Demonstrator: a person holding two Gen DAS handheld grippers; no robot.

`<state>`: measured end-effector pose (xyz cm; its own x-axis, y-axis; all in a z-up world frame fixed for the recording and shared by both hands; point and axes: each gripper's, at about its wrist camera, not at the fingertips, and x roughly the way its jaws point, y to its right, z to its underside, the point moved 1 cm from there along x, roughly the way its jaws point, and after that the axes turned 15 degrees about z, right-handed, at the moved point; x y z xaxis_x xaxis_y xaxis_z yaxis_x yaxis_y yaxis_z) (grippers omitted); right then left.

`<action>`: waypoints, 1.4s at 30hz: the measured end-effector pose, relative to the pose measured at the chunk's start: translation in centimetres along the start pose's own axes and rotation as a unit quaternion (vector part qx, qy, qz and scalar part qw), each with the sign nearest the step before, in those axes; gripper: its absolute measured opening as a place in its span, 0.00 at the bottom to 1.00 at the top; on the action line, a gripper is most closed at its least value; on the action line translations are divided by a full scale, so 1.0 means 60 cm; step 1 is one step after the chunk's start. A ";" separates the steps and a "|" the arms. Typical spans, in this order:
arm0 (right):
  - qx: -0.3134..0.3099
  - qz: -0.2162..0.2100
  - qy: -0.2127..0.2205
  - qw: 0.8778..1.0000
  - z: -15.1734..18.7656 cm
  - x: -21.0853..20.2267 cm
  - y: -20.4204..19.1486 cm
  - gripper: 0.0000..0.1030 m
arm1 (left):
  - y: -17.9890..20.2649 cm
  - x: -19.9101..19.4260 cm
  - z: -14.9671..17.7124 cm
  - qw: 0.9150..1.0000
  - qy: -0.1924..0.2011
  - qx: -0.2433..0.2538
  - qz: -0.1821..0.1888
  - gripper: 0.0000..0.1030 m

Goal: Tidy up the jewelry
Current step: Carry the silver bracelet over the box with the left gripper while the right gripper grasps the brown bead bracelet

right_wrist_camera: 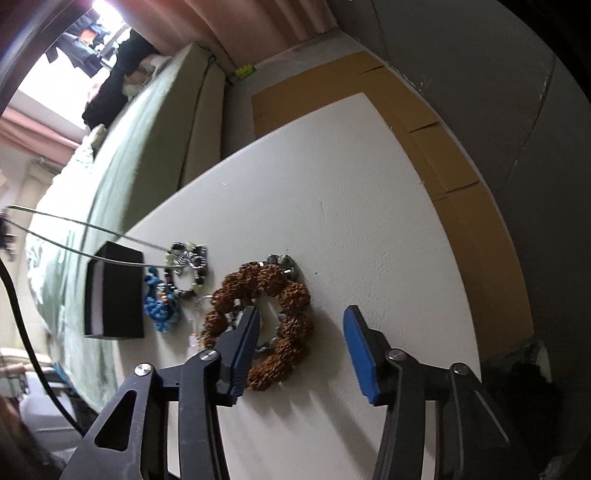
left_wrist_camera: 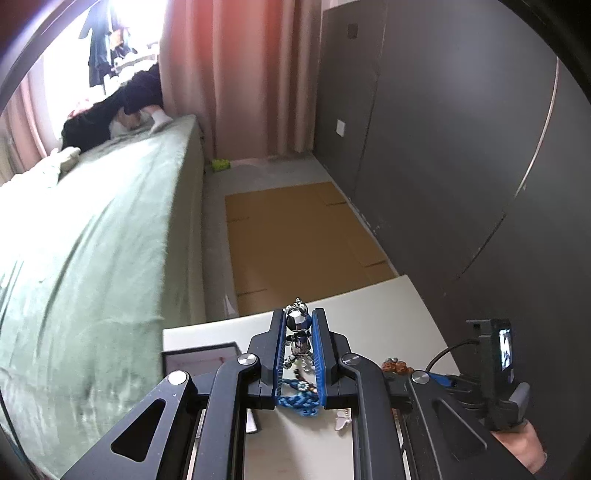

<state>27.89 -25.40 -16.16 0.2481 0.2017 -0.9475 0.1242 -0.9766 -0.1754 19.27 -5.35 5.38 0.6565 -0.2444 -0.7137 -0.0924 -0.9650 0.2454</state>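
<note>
Silver bear charm point(left_wrist_camera: 297, 334) between left fingers point(left_wrist_camera: 281, 343) (clamped)

We see bright white light pour in from the window point(left_wrist_camera: 136, 22) at the top left, so bright it washes out. The wall point(left_wrist_camera: 443, 147) looks dim. The bed point(left_wrist_camera: 92, 240) is blurry. Both pictures bend round, with black corners.

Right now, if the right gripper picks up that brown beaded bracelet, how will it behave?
The brown beaded bracelet will probably sag rather than hold its ring shape, being separate knobbly beads on a string. Its rough beads should grip well. The right gripper straddles one side, so it may dangle unevenly.
</note>
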 end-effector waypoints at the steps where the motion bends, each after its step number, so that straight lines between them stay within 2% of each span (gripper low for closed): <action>1: -0.002 0.002 -0.005 1.000 0.000 0.006 -0.001 0.35 | -0.001 -0.005 -0.002 1.000 0.002 0.000 -0.002 0.14; 2: -0.004 0.005 0.003 1.000 -0.001 0.003 -0.002 0.33 | -0.003 -0.012 -0.003 1.000 0.005 0.001 -0.004 0.14; 3: -0.007 -0.002 0.002 1.000 -0.001 0.002 -0.003 0.23 | -0.002 -0.016 -0.003 1.000 0.007 0.002 -0.006 0.14; 4: -0.007 -0.011 0.000 1.000 -0.001 0.001 -0.003 0.19 | -0.004 -0.021 -0.005 1.000 0.009 0.002 -0.009 0.14; 8: -0.020 -0.005 0.032 0.999 0.001 -0.025 -0.007 0.19 | -0.005 -0.045 -0.009 1.000 0.019 0.004 -0.017 0.14; 15: -0.017 -0.049 0.087 0.995 0.005 -0.104 -0.012 0.19 | -0.016 -0.097 -0.023 0.998 0.042 0.008 -0.035 0.14; 18: -0.019 -0.079 0.117 0.990 0.008 -0.150 -0.015 0.19 | -0.018 -0.122 -0.034 0.997 0.053 0.016 -0.046 0.14; 19: -0.019 -0.087 0.122 0.988 0.009 -0.160 -0.017 0.16 | -0.020 -0.130 -0.038 0.997 0.056 0.017 -0.050 0.14; 25: -0.018 -0.122 0.165 0.979 0.016 -0.216 -0.028 0.16 | -0.018 -0.179 -0.066 0.995 0.081 0.021 -0.063 0.14; 30: -0.007 -0.155 0.175 0.972 0.016 -0.228 -0.042 0.16 | -0.014 -0.215 -0.084 0.992 0.100 0.036 -0.074 0.14; 42: -0.028 -0.153 0.161 0.975 0.021 -0.205 -0.084 0.16 | -0.017 -0.275 -0.110 0.987 0.131 0.050 -0.085 0.14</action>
<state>23.00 -23.04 -3.94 0.4783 0.5052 -0.7184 0.2903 -0.8630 -0.4136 13.48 0.28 21.24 0.8381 -0.0583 -0.5423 -0.0291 -0.9976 0.0623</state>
